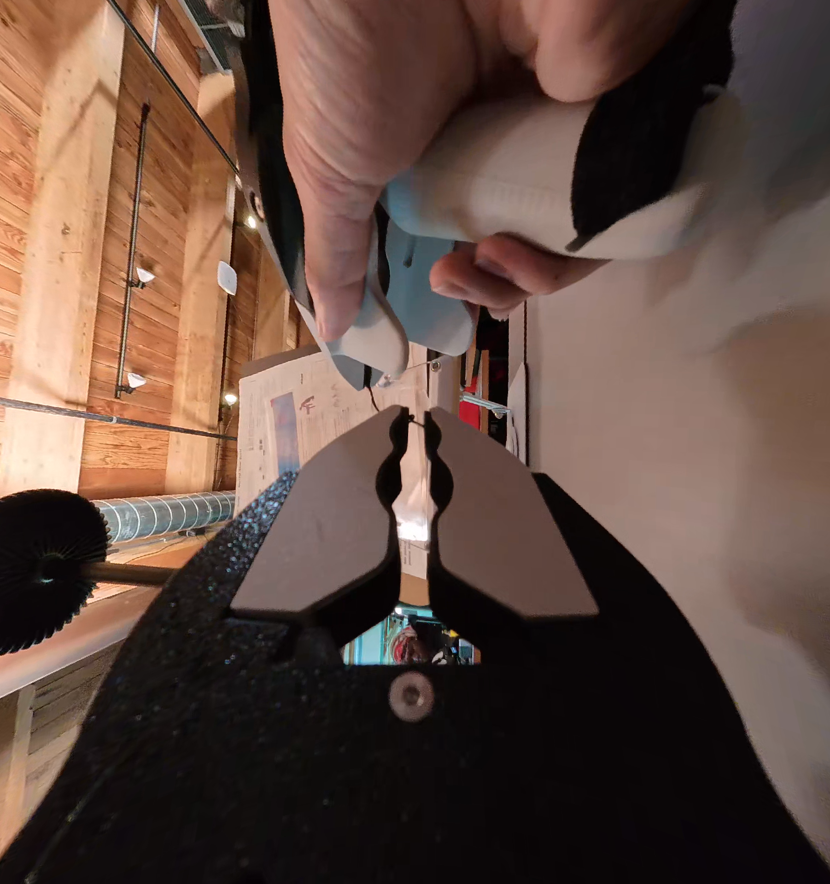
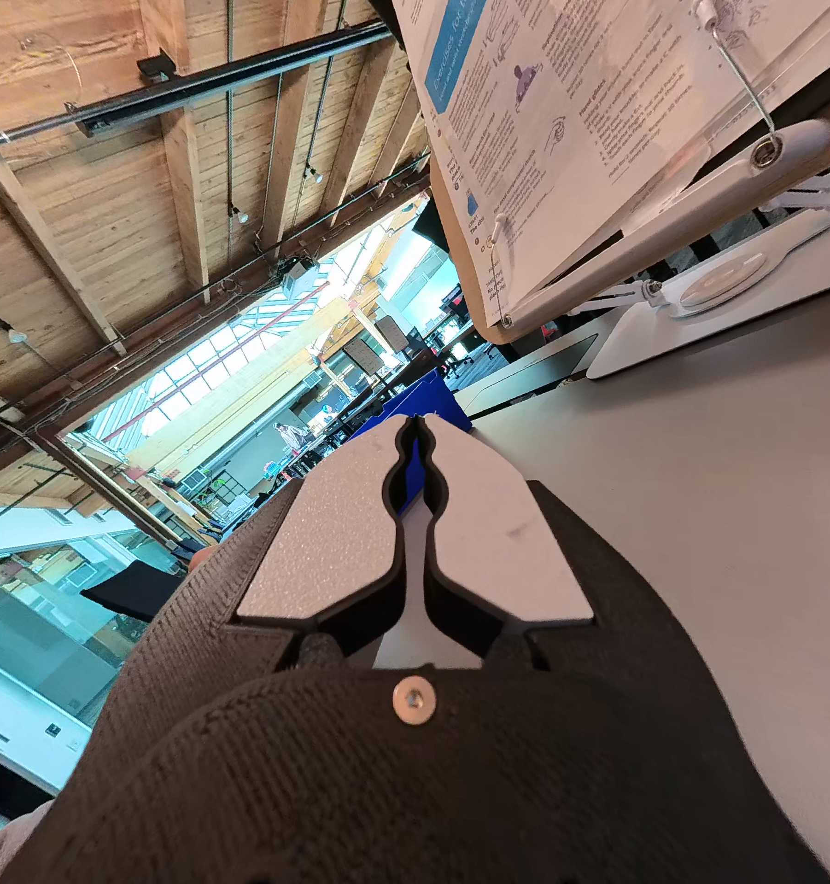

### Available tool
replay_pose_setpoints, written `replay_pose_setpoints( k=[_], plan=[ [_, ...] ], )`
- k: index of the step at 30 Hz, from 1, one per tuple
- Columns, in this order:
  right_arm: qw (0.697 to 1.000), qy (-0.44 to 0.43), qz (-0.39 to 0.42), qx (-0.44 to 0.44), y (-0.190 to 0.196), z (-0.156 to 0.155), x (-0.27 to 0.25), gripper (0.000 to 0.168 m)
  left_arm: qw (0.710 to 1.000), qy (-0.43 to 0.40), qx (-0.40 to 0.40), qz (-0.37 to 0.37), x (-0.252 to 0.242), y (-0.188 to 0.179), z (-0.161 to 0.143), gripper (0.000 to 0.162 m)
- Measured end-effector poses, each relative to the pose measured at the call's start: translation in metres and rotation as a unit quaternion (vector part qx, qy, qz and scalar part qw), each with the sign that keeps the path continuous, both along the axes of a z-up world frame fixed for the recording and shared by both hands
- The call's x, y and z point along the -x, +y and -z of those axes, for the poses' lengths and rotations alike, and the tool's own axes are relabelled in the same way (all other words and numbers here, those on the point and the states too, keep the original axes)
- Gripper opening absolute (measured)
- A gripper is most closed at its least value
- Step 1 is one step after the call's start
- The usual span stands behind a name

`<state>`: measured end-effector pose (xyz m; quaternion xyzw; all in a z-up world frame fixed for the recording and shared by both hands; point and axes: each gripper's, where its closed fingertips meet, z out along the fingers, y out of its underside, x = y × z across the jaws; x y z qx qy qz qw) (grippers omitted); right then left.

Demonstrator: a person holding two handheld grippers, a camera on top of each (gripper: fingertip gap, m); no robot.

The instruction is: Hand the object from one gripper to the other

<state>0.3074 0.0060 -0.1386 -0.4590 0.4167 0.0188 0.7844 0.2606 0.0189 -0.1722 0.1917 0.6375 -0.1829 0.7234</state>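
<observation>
Looking for the object to be handed over and finding nothing identifiable in either view; not being able to say where it is. Judging the hand-over as not yet shown done, with the actual pass possibly yet to come.

Holding the left gripper [image 1: 415, 418] drawn in to a narrow slit at frame centre, with only a thin dark strand [image 1: 414, 421] crossing the tips; not being able to tell whether anything is pinched there. Keeping the right gripper [image 2: 418, 420] pressed together, tips touching, with nothing visible between them.

Seeing, in the upper middle of the left wrist view, a hand [image 1: 379, 143] wrapping around a grey-and-white handle [image 1: 499, 191], probably the other gripper's, close above the left tips. Crowding the space for a meeting of the tips, by this reading.

Noting a document stand [image 2: 595, 143] filling the upper right of the right wrist view, above a pale table [image 2: 690, 526], and a blue bin [image 2: 434, 397] just behind the tips. Noting also a round black pleated thing [image 1: 35, 569] at the left edge of the left wrist view, beside a silver duct [image 1: 164, 514].
</observation>
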Motion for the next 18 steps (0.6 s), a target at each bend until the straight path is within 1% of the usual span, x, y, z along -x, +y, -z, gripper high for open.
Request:
replay_pose_setpoints(
  k=[3, 5, 6, 8, 10, 11, 12, 13, 14, 15, 16, 18],
  plan=[
    [1.0, -0.004, 0.001, 0.009, 0.0, 0.001, 0.0, 0.0, 1.0, 0.013, 0.027, 0.002, -0.001, 0.003, -0.003, 0.005],
    [0.999, -0.024, -0.002, 0.023, 0.0, -0.001, 0.0, 0.0, 0.996, 0.036, 0.081, 0.023, 0.002, 0.006, -0.012, 0.004],
    [0.999, -0.039, -0.003, 0.032, -0.001, -0.004, 0.001, 0.008, 0.99, 0.055, 0.123, 0.035, 0.003, 0.009, -0.018, 0.002],
    [0.995, -0.08, -0.005, 0.054, -0.002, -0.013, 0.002, 0.032, 0.966, 0.116, 0.222, 0.059, 0.003, 0.019, -0.027, 0.002],
    [0.986, -0.144, -0.003, 0.079, -0.001, -0.026, 0.008, 0.043, 0.923, 0.19, 0.321, 0.093, 0.002, 0.03, -0.033, 0.002],
    [0.978, -0.184, 0.001, 0.098, 0.0, -0.032, 0.013, 0.047, 0.895, 0.226, 0.367, 0.115, 0.002, 0.035, -0.037, 0.002],
    [0.966, -0.227, 0.005, 0.127, 0.004, -0.036, 0.019, 0.049, 0.859, 0.272, 0.412, 0.137, 0.001, 0.039, -0.039, 0.002],
    [0.948, -0.27, 0.01, 0.169, 0.009, -0.035, 0.025, 0.051, 0.814, 0.327, 0.453, 0.16, 0.001, 0.042, -0.039, 0.002],
    [0.922, -0.316, 0.015, 0.222, 0.015, -0.033, 0.03, 0.052, 0.763, 0.376, 0.494, 0.183, 0.0, 0.045, -0.04, 0.002],
    [0.888, -0.362, 0.024, 0.282, 0.02, -0.027, 0.034, 0.054, 0.711, 0.415, 0.53, 0.203, -0.001, 0.048, -0.042, 0.002],
    [0.841, -0.413, 0.035, 0.347, 0.025, -0.021, 0.038, 0.056, 0.657, 0.454, 0.562, 0.218, -0.003, 0.053, -0.043, 0.002],
    [0.721, -0.506, 0.065, 0.469, 0.031, -0.005, 0.042, 0.055, 0.551, 0.529, 0.606, 0.221, -0.009, 0.062, -0.039, 0.002]
  ],
)
